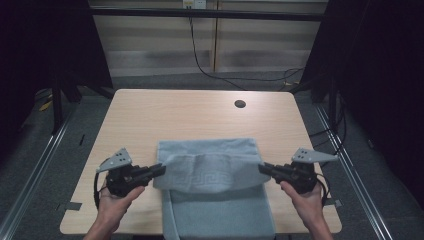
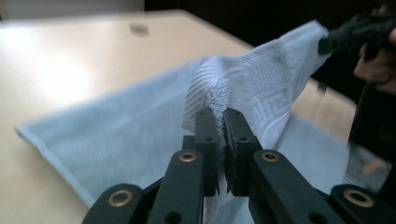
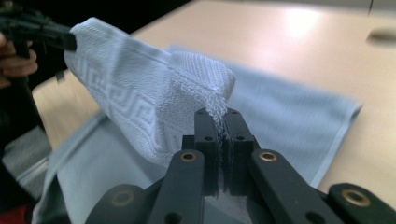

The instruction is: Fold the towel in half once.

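Towel [image 1: 212, 172], soft and limp (light, likely to sag), lies on the counter [image 1: 150, 115], its near corners pinched tight by the left hand-held gripper [image 1: 161, 169] and right hand-held gripper [image 1: 262, 168], good holds for folding.

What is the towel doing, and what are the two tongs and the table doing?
Towel: near edge lifted at both corners and folded over, far part flat on the table.
Left tongs: shut on the towel.
Right tongs: shut on the towel.
Table: bare wood beyond the towel.
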`<state>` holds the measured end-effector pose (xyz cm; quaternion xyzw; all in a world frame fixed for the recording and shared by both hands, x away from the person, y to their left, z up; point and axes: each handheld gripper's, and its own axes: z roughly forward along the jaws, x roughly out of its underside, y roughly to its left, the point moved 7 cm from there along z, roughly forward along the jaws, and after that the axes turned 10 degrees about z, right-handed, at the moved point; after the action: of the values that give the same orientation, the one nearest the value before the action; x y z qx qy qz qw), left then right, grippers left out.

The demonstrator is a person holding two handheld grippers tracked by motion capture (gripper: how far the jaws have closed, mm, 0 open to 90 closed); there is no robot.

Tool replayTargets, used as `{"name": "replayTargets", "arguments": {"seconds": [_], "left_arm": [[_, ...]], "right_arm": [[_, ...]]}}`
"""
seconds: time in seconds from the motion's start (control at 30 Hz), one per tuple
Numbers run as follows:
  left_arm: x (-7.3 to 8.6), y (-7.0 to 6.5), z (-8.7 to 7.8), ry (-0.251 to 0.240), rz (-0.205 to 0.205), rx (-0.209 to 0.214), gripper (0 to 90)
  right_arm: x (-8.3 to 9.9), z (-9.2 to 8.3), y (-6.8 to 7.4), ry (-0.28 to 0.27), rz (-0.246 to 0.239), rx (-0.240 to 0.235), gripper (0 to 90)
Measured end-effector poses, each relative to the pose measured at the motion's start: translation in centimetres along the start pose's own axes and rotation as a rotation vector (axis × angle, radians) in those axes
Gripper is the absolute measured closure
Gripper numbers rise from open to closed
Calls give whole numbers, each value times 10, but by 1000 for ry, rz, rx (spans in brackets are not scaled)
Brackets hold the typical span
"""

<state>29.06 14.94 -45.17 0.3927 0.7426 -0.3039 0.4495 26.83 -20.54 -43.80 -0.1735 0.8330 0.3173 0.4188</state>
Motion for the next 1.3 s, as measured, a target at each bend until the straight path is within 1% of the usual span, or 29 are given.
{"name": "replayTargets", "arguments": {"seconds": [0.03,0.1,0.13,0.2,0.27,0.3,0.37,0.43,0.5,0.53,0.57,0.63,0.67,0.73,0.77,0.8,0.83,0.87,0.9,0.93,0.97,1.0,1.07,1.1,1.13,1.17,1.2,1.27,1.3], "left_arm": [[9,0,4,28,3,4,856],[28,-1,14,69,-34,30,855],[37,-1,19,100,-33,23,855],[52,-3,29,170,7,32,856],[66,0,38,220,-8,33,855],[70,3,41,231,-13,30,855],[73,13,43,266,10,-14,855],[76,22,47,274,-22,-14,854],[74,25,50,291,9,-29,853],[73,27,52,303,39,-41,854],[72,29,55,310,48,-54,854],[65,40,59,300,31,-86,854],[63,44,59,308,42,-91,856],[56,54,63,288,37,-111,858],[54,61,63,294,38,-133,858],[52,66,65,298,30,-138,858],[49,71,66,285,28,-153,858],[47,77,66,285,43,-172,858],[45,82,67,283,41,-186,859],[42,86,69,260,11,-192,859],[38,89,70,227,-1,-203,859],[34,90,70,219,2,-202,859],[19,89,66,165,11,-193,859],[10,85,61,143,24,-170,860],[0,81,54,115,41,-162,860],[-11,77,45,81,49,-150,859],[-26,71,32,24,53,-140,859],[-44,63,10,-44,49,-123,859],[-54,57,-2,-76,67,-115,859]], "right_arm": [[9,4,0,20,11,0,869],[26,13,-2,59,46,-22,869],[35,17,-5,92,39,-6,868],[48,25,-9,130,57,-6,869],[62,33,-14,182,68,13,868],[68,37,-17,198,88,9,868],[77,42,-21,234,94,10,868],[78,45,-23,247,94,7,868],[75,47,-24,245,92,16,868],[74,49,-25,247,94,16,868],[74,51,-26,249,92,17,868],[72,54,-27,248,81,21,868],[69,54,-27,238,82,26,868],[62,53,-28,216,77,33,868],[59,53,-30,207,74,41,868],[55,53,-33,195,83,52,868],[52,53,-36,185,88,53,868],[48,54,-39,171,87,56,868],[45,54,-41,159,83,64,868],[43,55,-43,151,91,70,868],[40,56,-45,142,96,69,868],[36,56,-46,127,89,76,868],[28,53,-48,99,91,76,868],[24,51,-46,82,93,71,868],[19,46,-44,63,89,71,868],[14,41,-40,43,81,62,868],[9,35,-36,18,74,55,868],[-2,21,-28,-23,56,46,867],[-8,13,-22,-55,48,32,867]]}}
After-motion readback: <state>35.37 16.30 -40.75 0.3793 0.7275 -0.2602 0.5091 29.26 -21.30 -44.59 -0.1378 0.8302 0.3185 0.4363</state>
